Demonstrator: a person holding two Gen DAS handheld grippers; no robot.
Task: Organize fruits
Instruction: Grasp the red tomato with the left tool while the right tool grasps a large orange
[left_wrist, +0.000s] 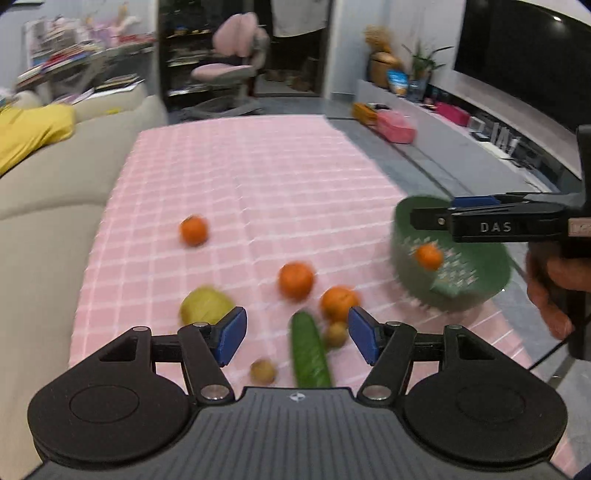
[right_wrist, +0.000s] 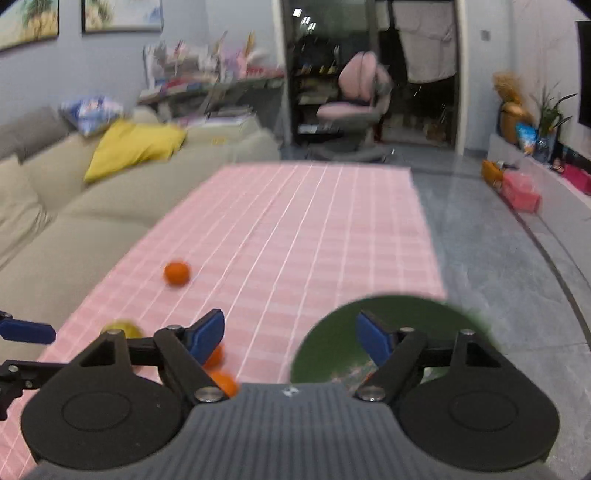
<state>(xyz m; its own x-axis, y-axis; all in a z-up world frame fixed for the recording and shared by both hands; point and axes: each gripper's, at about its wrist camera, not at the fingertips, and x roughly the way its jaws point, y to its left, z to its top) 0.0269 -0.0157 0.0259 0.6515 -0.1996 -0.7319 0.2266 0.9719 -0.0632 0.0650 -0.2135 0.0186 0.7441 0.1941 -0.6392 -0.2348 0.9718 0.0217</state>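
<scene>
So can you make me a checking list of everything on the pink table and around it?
Surface: pink checked tablecloth covers the table.
Job's things: green basket at the right edge holds one orange; three more oranges loose on the cloth, with a cucumber, two small brown fruits that may be kiwis and a blurred yellow-green fruit.
Clutter: nothing seen on the cloth besides the fruit.
Grippers: left gripper open, empty, over the cucumber; right gripper open, empty, above the basket.
Cables: dark cable below the right hand.
Surroundings: beige sofa, yellow cushion, pink chair, television.
</scene>
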